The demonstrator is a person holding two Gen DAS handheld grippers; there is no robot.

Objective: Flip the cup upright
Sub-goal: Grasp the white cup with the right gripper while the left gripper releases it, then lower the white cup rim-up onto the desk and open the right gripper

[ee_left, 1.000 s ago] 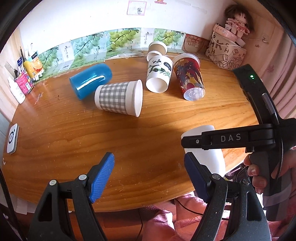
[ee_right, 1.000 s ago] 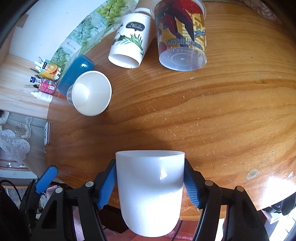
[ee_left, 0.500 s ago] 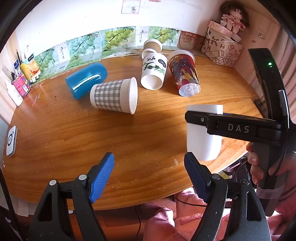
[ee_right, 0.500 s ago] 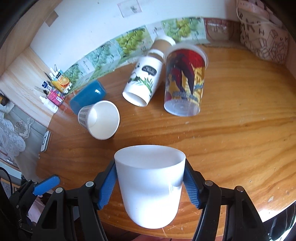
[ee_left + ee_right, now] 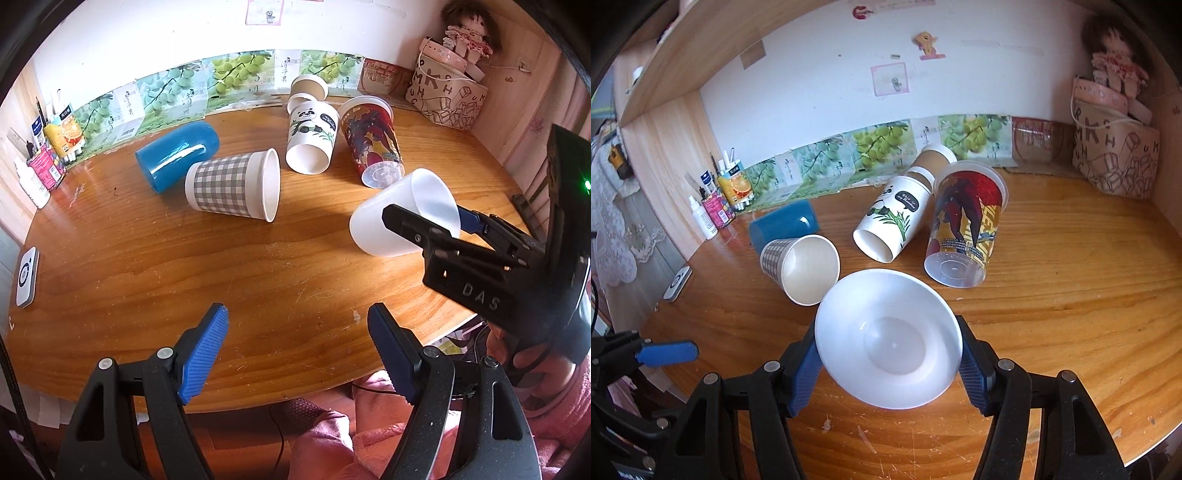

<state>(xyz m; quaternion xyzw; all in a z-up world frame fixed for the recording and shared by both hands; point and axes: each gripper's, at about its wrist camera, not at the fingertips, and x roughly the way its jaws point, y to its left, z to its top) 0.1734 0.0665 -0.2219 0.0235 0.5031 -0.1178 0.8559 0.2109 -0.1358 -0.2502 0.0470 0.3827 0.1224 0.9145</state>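
Observation:
My right gripper [image 5: 888, 365] is shut on a white plastic cup [image 5: 888, 338], blue pads on both sides. It holds the cup above the wooden table [image 5: 1071, 295], tilted, mouth facing the camera. In the left wrist view the same cup [image 5: 384, 225] hangs tilted at the right, mouth up and to the right, held by the right gripper [image 5: 439, 230]. My left gripper [image 5: 299, 343] is open and empty over the table's near edge.
Several cups lie on their sides further back: a checked paper cup [image 5: 232, 188], a blue cup [image 5: 177, 155], a panda cup [image 5: 312, 136], a red printed plastic cup [image 5: 373, 144]. A white device [image 5: 26, 277] lies at the left edge; a bag [image 5: 448, 99] at back right.
The right gripper has lifted the white cup forward over the table and rotated it from mouth-down towards mouth-up. The left gripper has stayed put and open.

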